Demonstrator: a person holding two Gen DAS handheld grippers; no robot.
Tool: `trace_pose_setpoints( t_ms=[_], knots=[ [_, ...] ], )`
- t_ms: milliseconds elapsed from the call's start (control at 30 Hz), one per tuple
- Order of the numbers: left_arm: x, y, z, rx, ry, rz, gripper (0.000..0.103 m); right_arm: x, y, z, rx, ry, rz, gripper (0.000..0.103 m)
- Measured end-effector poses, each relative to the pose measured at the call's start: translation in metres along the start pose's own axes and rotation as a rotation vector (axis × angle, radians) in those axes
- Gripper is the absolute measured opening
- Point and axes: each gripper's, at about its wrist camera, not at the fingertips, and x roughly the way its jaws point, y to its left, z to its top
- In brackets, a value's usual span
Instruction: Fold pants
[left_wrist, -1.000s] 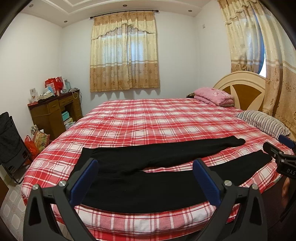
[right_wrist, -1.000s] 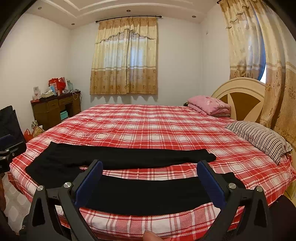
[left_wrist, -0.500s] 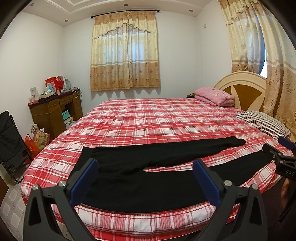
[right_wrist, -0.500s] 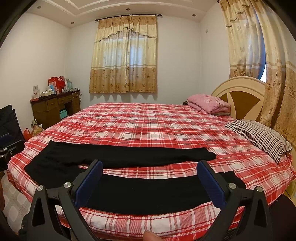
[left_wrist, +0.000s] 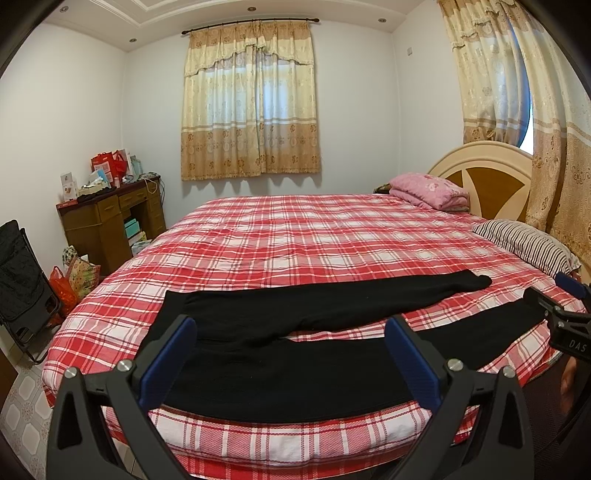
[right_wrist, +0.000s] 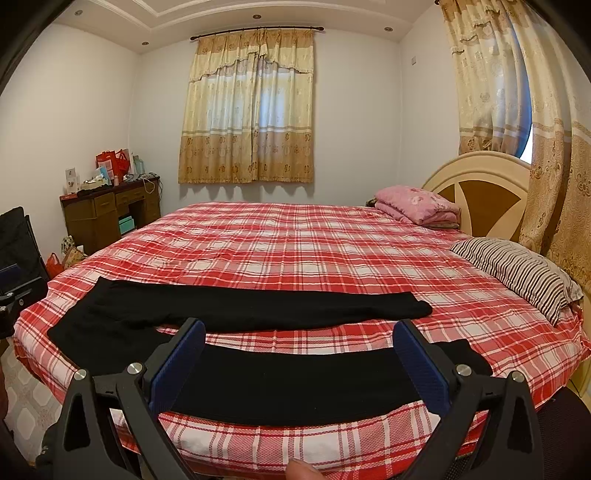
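White plastered walls (left_wrist: 74, 122) meet a white ceiling with stepped moulding and small recessed spotlights (left_wrist: 252, 8) along the top of the frame. At upper centre, cream and tan floral curtains (left_wrist: 250, 103) hang closed from a dark rod, daylight glowing through their pale middle band. A second pair of matching curtains (right_wrist: 517, 103) fills the upper right, with a sliver of blue window showing. A large bed with a red and white checked cover (left_wrist: 314, 236) takes up the centre, its rounded cream and brown headboard (right_wrist: 480, 192) at right. A dark brown wooden desk (left_wrist: 107, 218) cluttered with boxes stands at left, above a patterned tile floor (left_wrist: 22, 398) in the lower left corner.
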Motion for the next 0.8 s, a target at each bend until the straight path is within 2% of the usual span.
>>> trace_pose_setpoints(
  t_ms=[800],
  knots=[
    [0.0081,-0.0008,-0.0082,-0.002,0.03,-0.003,0.103,0.0095,0.0057,-0.005,-0.004,0.021,-0.002,0.102]
  ],
)
